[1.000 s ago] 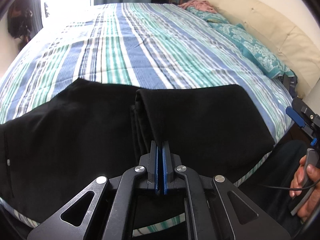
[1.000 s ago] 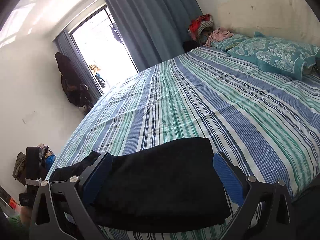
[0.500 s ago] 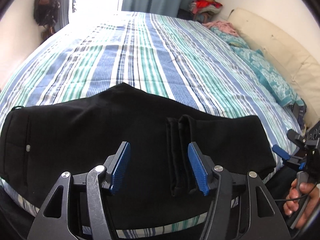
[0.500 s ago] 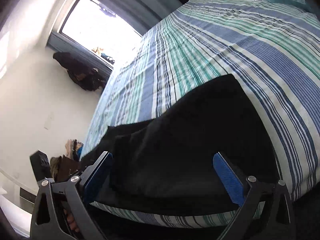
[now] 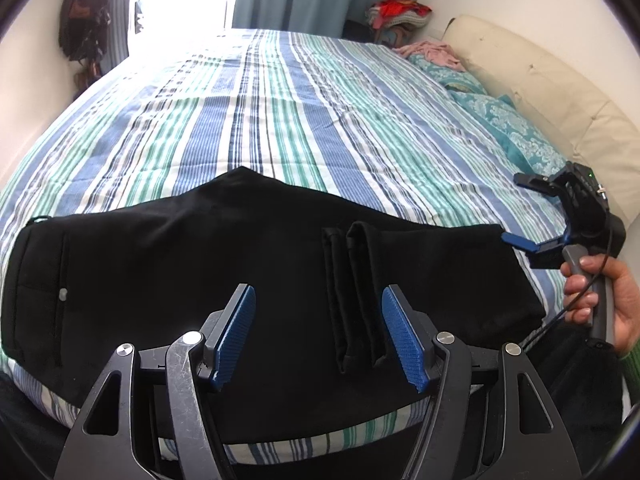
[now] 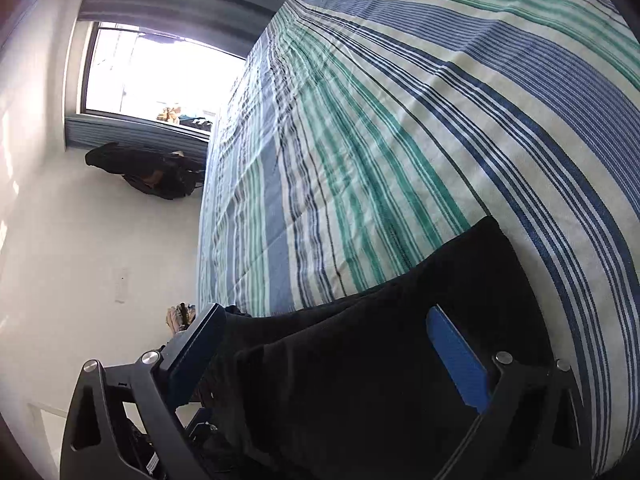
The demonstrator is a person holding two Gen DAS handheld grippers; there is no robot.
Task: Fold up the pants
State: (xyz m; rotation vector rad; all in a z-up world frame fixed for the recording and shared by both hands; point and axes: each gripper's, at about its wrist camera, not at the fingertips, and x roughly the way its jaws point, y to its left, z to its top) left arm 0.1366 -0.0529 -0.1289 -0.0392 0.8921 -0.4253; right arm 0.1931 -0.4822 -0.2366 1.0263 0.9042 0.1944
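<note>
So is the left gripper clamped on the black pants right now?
No, the left gripper is open above the black pants, its blue pads apart.

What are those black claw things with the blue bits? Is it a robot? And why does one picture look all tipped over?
No robot. A person holds a grabber tool in each hand, and each tool carries a camera looking out along its two fingers. One picture comes from the left gripper, the other from the right gripper, which is turned sideways, so the room looks tipped. The left camera also shows the person's hand holding the right tool. Black pants lie partly folded on a striped bed. Both grippers are open above the pants and hold nothing.
</note>
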